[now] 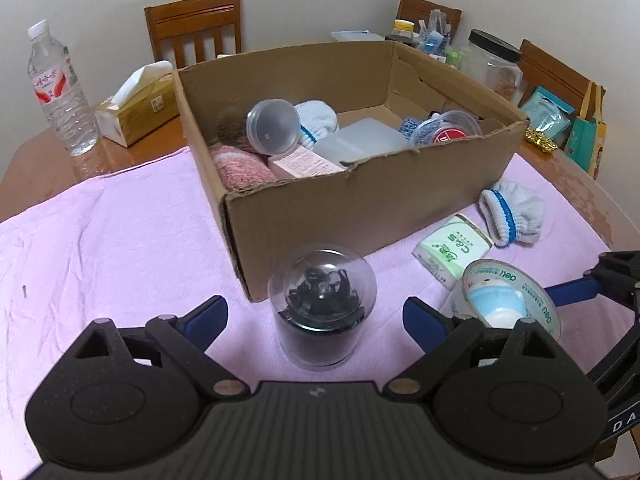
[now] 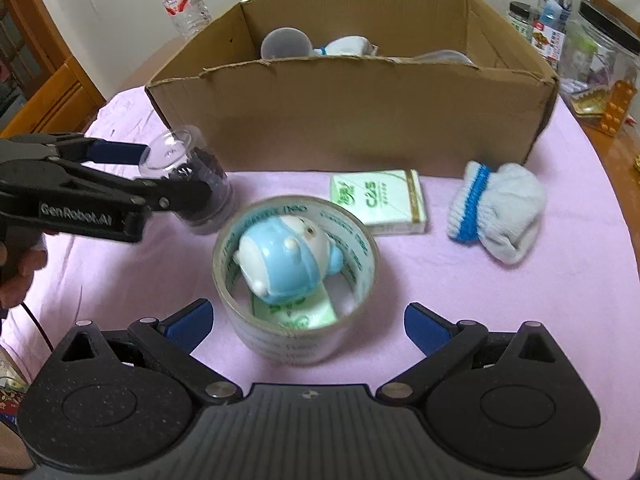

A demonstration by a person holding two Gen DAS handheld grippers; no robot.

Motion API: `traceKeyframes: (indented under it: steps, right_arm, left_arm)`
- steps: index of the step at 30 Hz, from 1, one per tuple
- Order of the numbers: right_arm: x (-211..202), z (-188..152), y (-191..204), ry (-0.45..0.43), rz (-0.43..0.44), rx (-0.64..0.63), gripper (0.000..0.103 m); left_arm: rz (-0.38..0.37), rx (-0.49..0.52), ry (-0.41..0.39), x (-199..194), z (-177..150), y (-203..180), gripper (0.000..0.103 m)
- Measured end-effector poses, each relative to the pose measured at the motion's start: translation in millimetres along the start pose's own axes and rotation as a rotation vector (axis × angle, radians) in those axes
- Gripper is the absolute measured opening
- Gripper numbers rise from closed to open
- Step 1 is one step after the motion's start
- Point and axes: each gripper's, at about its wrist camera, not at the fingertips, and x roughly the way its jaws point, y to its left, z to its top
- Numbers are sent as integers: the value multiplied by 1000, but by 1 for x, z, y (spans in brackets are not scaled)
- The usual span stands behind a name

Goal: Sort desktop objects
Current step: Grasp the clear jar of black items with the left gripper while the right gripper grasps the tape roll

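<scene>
Contents of clear domed jar (image 1: 322,306) dark, hard to identify; it stands on pink cloth (image 1: 120,240) between my left gripper's (image 1: 316,322) spread fingers. Right gripper (image 2: 308,324) apart around glossy tape roll (image 2: 296,280) ringing blue toy (image 2: 282,266).

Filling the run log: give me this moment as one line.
left gripper: open around domed clear jar | right gripper: open around tape roll holding blue figurine | cardboard box: partly filled
</scene>
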Motion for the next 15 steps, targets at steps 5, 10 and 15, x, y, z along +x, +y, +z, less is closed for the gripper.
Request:
traceKeyframes:
  steps: [5,10,15]
  right_arm:
    - [1,6,3,-32,3,0,103]
    - [4,8,1,-43,7,8,102]
    - [5,10,1,-44,16,14,100]
  left_arm:
    - [-20,14,12,9,-4,-3,79]
    - [-45,-1,17,14,-7,-1,66]
    - [-52,10,9,16,-5,1,56]
